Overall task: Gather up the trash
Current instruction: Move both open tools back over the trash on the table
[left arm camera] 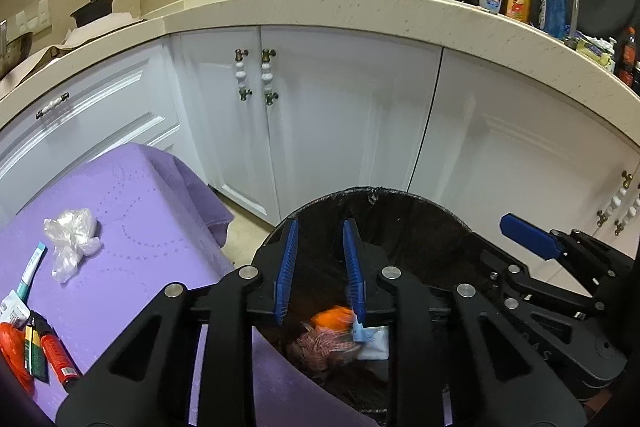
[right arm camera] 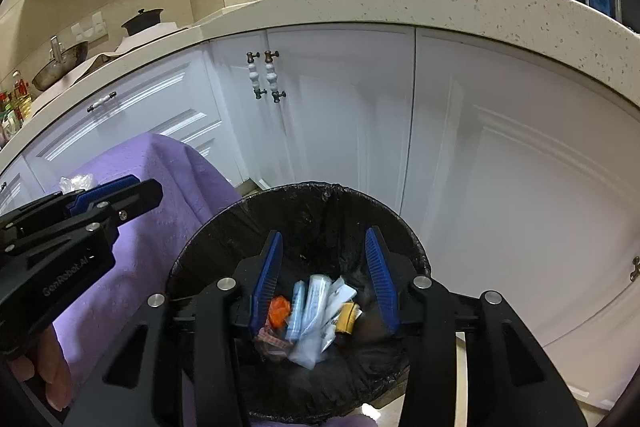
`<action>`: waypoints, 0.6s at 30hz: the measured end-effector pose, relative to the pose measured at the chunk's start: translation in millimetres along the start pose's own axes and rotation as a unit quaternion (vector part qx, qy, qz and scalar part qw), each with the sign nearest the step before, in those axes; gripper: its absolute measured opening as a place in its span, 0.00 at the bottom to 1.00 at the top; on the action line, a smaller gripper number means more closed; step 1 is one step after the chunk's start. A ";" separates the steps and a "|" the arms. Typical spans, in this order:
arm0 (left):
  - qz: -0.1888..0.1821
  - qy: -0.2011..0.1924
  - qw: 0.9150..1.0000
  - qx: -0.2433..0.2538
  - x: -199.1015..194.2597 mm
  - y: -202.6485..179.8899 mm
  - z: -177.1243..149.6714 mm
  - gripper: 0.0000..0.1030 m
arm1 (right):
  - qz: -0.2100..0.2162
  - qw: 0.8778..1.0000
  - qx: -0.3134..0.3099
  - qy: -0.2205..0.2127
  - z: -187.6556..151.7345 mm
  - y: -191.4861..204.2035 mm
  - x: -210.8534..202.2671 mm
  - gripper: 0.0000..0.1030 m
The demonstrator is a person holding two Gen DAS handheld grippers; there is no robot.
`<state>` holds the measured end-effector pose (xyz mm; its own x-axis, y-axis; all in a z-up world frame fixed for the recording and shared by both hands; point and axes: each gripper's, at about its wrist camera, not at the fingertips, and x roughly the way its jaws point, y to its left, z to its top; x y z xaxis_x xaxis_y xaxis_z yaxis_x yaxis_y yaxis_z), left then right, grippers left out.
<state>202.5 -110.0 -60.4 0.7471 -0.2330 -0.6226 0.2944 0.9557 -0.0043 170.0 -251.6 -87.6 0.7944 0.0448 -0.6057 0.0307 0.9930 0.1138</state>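
A round bin with a black liner (left arm camera: 420,227) (right arm camera: 240,215) stands on the floor beside a purple-covered table (left arm camera: 132,195). My left gripper (left arm camera: 321,227) hangs open over the bin, nothing between its fingers; a blurred orange scrap (left arm camera: 334,319) lies just beneath it above a checked wrapper (left arm camera: 320,343). My right gripper (right arm camera: 324,237) is also open above the bin, over pale blue wrappers (right arm camera: 312,307), an orange scrap (right arm camera: 279,309) and a yellow piece (right arm camera: 347,315). On the table remain a crumpled clear plastic bag (left arm camera: 72,235), a thin tube (left arm camera: 32,267), a red stick (left arm camera: 58,359) and small packets (left arm camera: 34,351).
White cabinet doors (left arm camera: 344,115) rise right behind the bin under a speckled counter (left arm camera: 360,7) holding bowls, bottles and detergent. A dark pot (left arm camera: 92,11) sits far left. A hand (right arm camera: 48,375) holds the left gripper's handle. Floor tile shows between table and cabinets.
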 end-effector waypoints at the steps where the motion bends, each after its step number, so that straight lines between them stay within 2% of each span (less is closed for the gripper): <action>1: 0.001 0.001 1.000 -0.001 0.1 0.6 -0.6 0.24 | -0.001 1.000 0.000 0.000 -0.1 -0.2 -0.5 0.43; 2: 0.001 0.001 1.000 -0.001 0.1 0.7 -1.2 0.26 | -0.001 1.000 0.001 0.000 0.4 -0.4 -0.9 0.43; 5: 0.006 -0.006 1.000 -0.007 -3.4 3.1 -1.7 0.50 | -0.003 1.000 0.002 0.000 0.2 -0.6 -2.7 0.44; 13: 0.013 -0.017 1.000 -0.010 -18.4 13.4 -2.8 0.50 | -0.004 1.000 0.003 -0.006 2.0 3.9 -6.2 0.51; 18: 0.027 -0.018 0.999 -0.021 -30.5 29.2 -8.7 0.51 | 0.010 1.000 -0.004 -0.009 4.4 18.3 -9.2 0.52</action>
<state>183.1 -73.4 -48.3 0.7818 -0.1871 -0.5948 0.2293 0.9733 -0.0047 165.9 -234.4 -76.5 0.8051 0.0629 -0.5898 0.0103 0.9927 0.1200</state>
